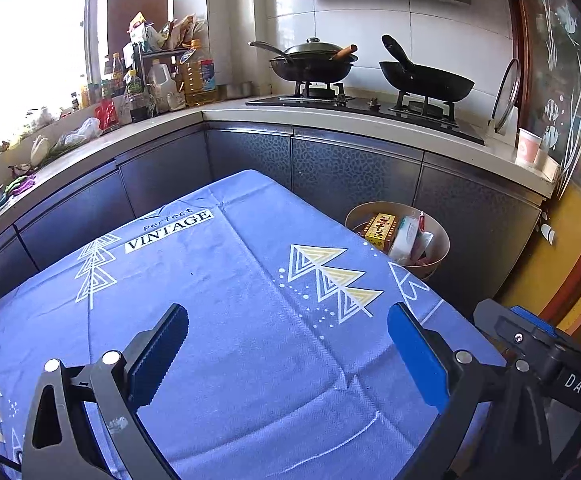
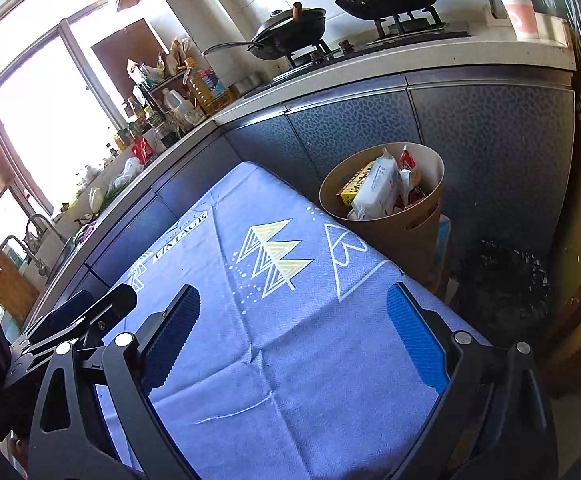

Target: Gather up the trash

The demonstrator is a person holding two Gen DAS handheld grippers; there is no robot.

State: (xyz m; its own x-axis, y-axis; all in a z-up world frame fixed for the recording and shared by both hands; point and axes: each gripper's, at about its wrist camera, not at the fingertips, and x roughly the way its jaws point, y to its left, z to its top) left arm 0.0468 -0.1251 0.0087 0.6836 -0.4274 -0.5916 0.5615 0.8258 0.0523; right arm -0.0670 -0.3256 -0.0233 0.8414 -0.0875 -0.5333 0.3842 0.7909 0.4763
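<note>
- Your left gripper [image 1: 288,354] hangs over the blue tablecloth [image 1: 230,288], jaws wide apart, nothing between them.
- "Perfect VINTAGE" reads on the cloth; a second print is cut off at its left edge.
- Your right gripper [image 2: 292,338] is also spread and empty.
- Trash fills the tan bin [image 2: 404,236] beside the table's far right corner; package labels there are illegible.

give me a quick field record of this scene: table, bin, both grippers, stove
table: covered by a blue patterned cloth, nothing lying on the visible part
bin: round tan bin past the table's far right corner, holding a yellow box and a white packet
left gripper: open, empty
right gripper: open, empty
stove: lidded wok and a black pan on the burners
counter: paper cup at right end
</note>
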